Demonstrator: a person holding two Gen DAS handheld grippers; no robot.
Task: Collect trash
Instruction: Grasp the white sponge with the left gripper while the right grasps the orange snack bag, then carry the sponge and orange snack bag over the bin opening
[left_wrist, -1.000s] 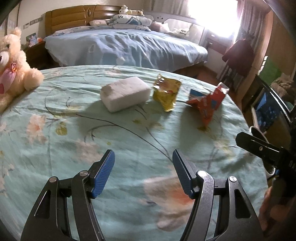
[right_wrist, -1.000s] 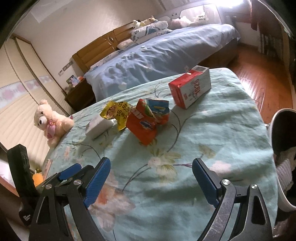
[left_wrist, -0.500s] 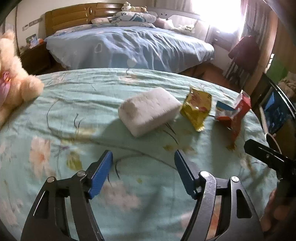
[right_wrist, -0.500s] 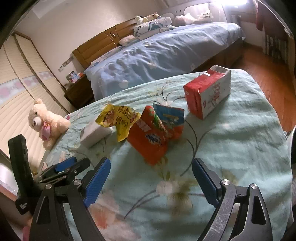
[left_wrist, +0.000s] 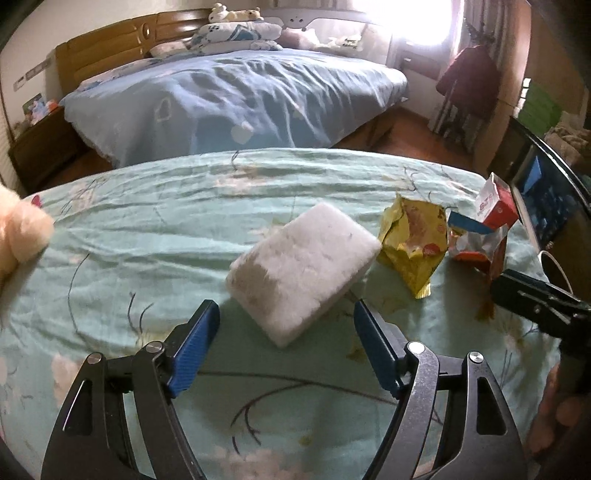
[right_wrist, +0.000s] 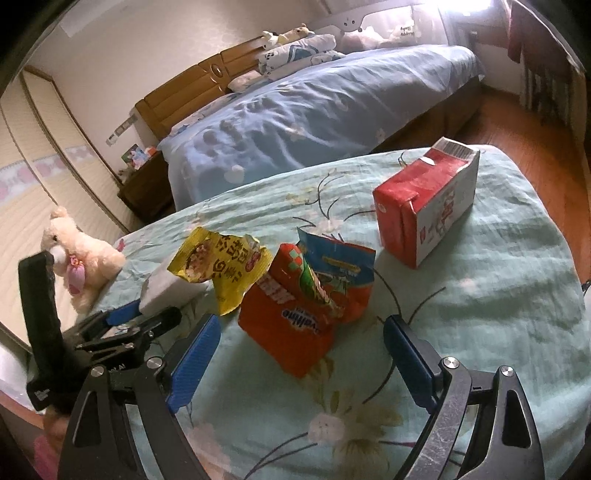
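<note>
The left gripper (left_wrist: 286, 325) has closed in on the white block (left_wrist: 303, 275), jaws opening, nothing pinched yet. The right gripper (right_wrist: 301, 338) gapes wide before the orange wrapper (right_wrist: 295, 325), probably its pickup. Both lie on the tablecloth (left_wrist: 147, 236).

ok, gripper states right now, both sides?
Left gripper: jaws opening, empty, just short of the white block.
Right gripper: open, empty, orange packet ahead of it, untouched.
</note>
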